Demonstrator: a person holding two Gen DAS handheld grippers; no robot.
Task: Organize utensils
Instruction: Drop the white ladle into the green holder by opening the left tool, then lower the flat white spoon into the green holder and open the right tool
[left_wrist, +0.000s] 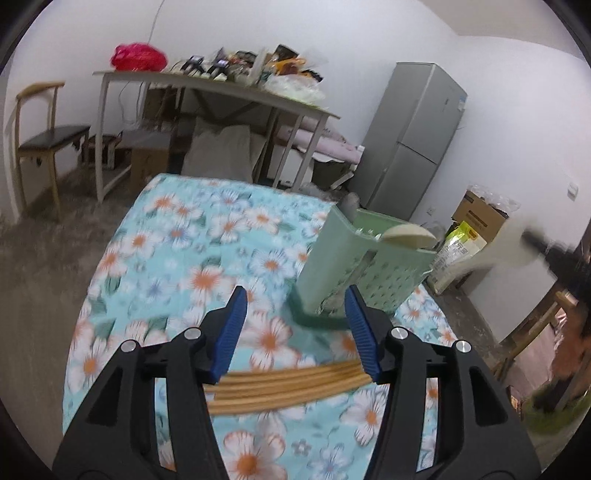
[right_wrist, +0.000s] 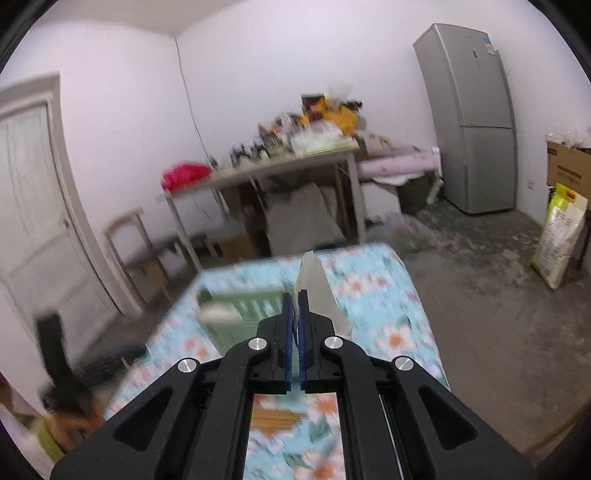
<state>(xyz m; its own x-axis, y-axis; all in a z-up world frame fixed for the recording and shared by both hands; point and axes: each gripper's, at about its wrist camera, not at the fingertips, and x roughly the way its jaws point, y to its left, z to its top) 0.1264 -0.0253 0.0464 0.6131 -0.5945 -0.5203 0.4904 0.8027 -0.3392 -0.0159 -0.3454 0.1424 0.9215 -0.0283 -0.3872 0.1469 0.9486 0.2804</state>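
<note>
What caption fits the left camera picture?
Open left gripper above bamboo chopsticks, facing a green utensil basket.

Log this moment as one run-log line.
left gripper: open, above chopsticks | right gripper: shut on pale utensil | green holder: one spoon inside

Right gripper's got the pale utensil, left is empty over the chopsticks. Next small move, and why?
Probably carry the right gripper, shut on the pale utensil, over the green holder and lower it in: the tip already points that way, and another pale utensil stands there. The left gripper is open above the chopsticks.
</note>
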